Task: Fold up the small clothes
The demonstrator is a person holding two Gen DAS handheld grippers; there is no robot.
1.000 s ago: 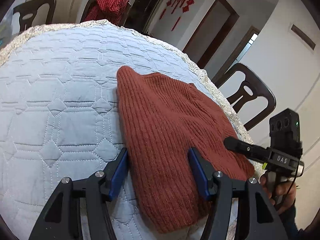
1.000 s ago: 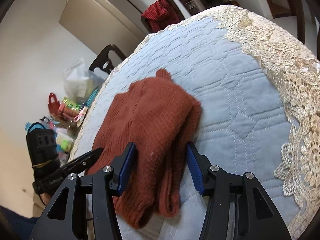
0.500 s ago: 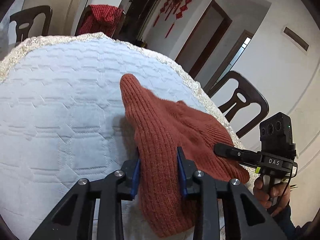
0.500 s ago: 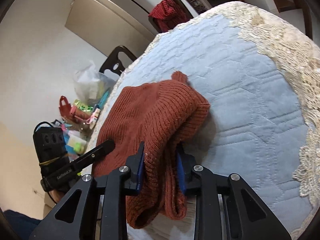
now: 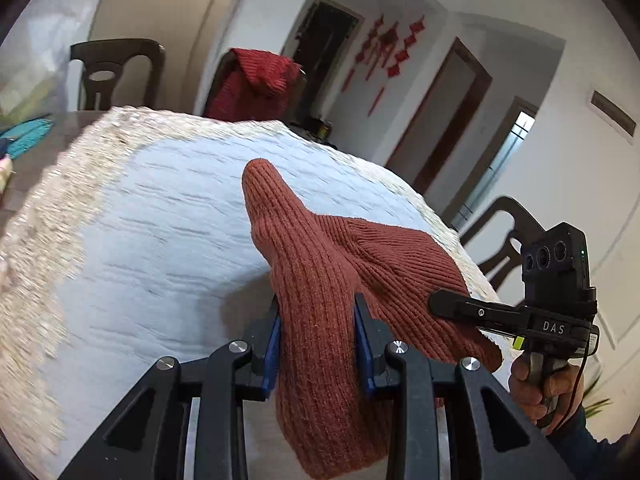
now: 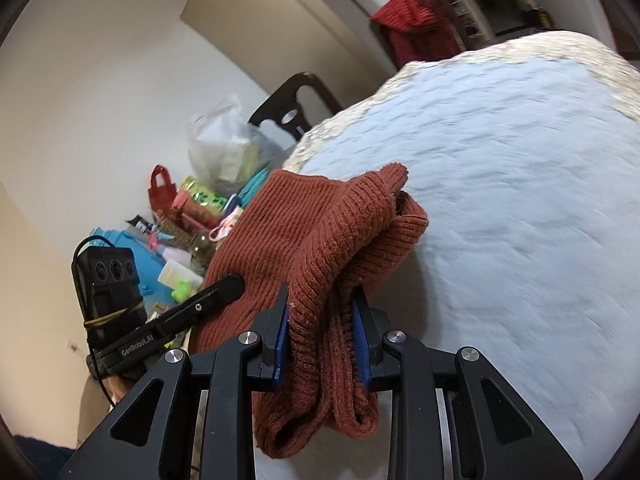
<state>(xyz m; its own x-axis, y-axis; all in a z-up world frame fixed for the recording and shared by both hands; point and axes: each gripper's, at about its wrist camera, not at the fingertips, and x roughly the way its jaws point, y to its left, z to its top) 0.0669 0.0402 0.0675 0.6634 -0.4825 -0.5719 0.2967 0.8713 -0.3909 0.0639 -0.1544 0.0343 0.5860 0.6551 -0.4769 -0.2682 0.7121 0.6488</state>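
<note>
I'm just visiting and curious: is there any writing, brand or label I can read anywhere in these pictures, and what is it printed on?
"DAS": white letters on the body of the right gripper, seen from the left wrist view.
"GenRobot.AI": white letters on the body of the left gripper, seen from the right wrist view.
Red hanging wall decorations: shapes too small to read.
Packages in the clutter: print too blurred to read.

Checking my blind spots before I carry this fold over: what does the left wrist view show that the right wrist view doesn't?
Left wrist only: doorways, red wall decorations and the hand holding the right gripper.

Right wrist only: clutter with a plastic bag beside the table, and the left gripper.

Both: the rust knit garment pinched in each view's own blue pads, the quilted tablecloth and a red cloth over a chair.
</note>
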